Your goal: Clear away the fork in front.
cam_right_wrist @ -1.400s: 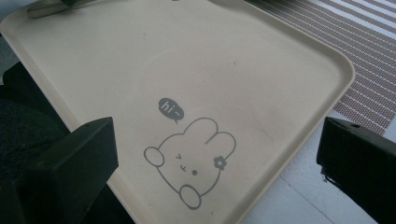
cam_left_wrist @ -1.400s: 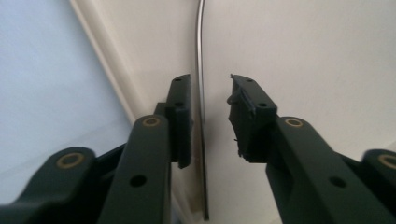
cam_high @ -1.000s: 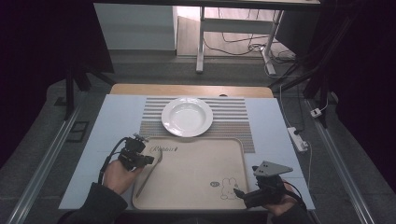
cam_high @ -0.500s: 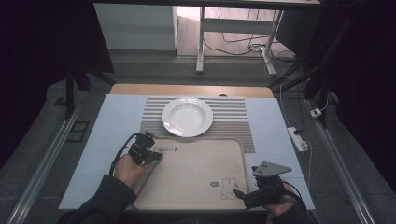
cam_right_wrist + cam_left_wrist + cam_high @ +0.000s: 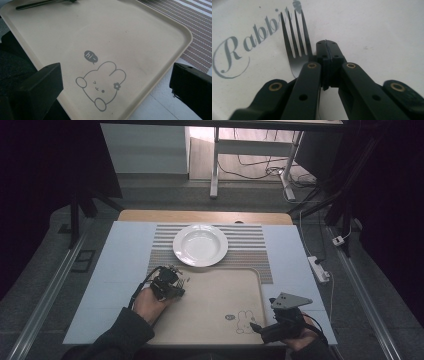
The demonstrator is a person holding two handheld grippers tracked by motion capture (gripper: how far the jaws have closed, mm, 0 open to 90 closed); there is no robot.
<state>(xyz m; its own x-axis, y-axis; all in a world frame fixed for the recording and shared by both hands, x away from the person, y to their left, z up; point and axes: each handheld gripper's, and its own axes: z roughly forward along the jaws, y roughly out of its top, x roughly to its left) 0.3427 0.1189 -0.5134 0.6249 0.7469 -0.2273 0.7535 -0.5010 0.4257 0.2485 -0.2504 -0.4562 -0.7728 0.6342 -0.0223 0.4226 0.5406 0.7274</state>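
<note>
- Left claw [image 5: 176, 282] closed at the far-left corner of the beige tray [image 5: 220, 292], tips pressed together right beside the fork [image 5: 295, 47]; grip on it can't be confirmed.
- Fork lying flat on the tray, tines over the "Rabbit" print.
- Right claw [image 5: 257, 327] wide open, empty, at the tray's near-right edge.

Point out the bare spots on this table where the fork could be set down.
Free: the tray middle between the left gripper and the rabbit print; the blue mat left of the striped placemat; the placemat strips beside the plate. Crowded: the tray's far-left corner, where the fork lies.
</note>
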